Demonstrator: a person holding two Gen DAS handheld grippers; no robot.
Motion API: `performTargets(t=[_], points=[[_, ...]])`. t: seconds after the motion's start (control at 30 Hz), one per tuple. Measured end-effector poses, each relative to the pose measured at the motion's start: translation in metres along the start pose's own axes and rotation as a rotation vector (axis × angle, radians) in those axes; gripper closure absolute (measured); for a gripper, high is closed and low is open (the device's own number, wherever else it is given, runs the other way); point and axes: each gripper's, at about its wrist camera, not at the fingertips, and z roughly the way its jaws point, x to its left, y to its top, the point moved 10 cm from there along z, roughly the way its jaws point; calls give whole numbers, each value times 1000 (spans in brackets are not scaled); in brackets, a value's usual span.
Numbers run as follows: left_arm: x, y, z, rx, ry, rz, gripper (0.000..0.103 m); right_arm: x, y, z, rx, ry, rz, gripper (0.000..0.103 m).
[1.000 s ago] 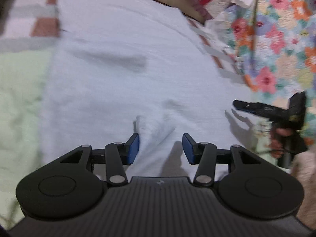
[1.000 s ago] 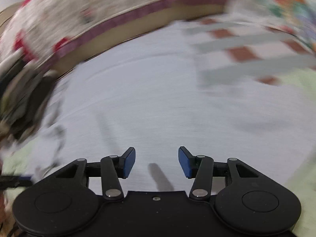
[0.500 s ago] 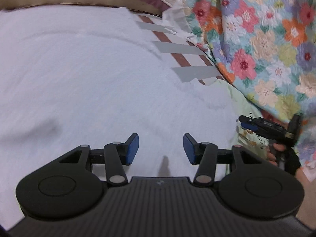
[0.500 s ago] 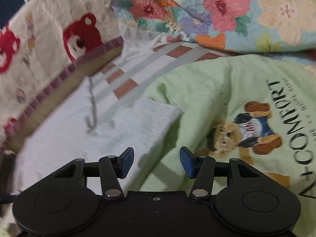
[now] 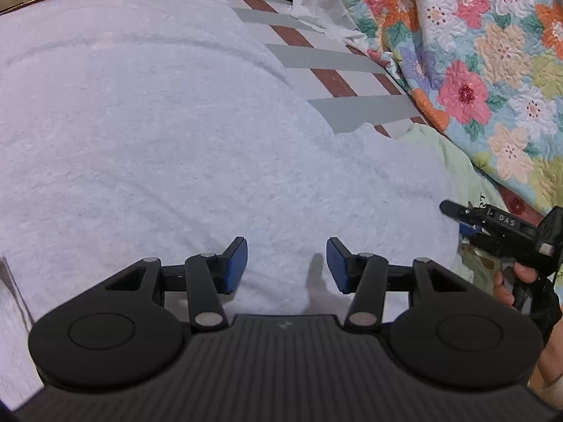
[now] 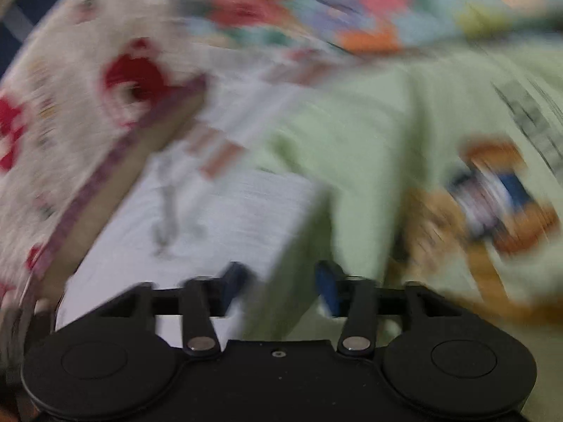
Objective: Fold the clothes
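A white terry cloth (image 5: 158, 123) lies spread flat and fills most of the left wrist view. My left gripper (image 5: 286, 267) hovers over its near part, open, with nothing between its blue pads. At the cloth's right edge, my right gripper (image 5: 454, 214) comes in from the right, carried by a hand (image 5: 510, 281). The right wrist view is blurred by motion. There my right gripper (image 6: 281, 281) hangs above the white cloth's (image 6: 228, 218) corner, beside a pale green garment (image 6: 369, 140) with a bear print. Its jaws are opening and grip nothing.
A floral quilt (image 5: 475, 52) is piled along the right. A sheet with grey and brown stripes (image 5: 334, 59) shows beyond the white cloth. A cream fabric with red bears (image 6: 70, 105) and a purple border rises at the back left.
The left gripper slid right across the white cloth; the raised fold between its jaws a second ago is gone. The right gripper swung and rolled from the cloth's middle to its corner by the green garment.
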Motion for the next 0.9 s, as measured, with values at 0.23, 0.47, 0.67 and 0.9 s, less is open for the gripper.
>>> performTargets(t=[0.23,0.47,0.67,0.9], points=[[-32,0,0,-25,-110,30,54,35,4,-8,-115,92,-179,93],[-49,-20,9,36,-147,53,52,63,1,-14,-160,12,-426,86],[-51,-35,20,86,-171,38,52,72,2,-17,-126,-6,-460,84],[-55,-28,22,80,-171,43,55,81,-5,-18,-28,-62,-537,85]])
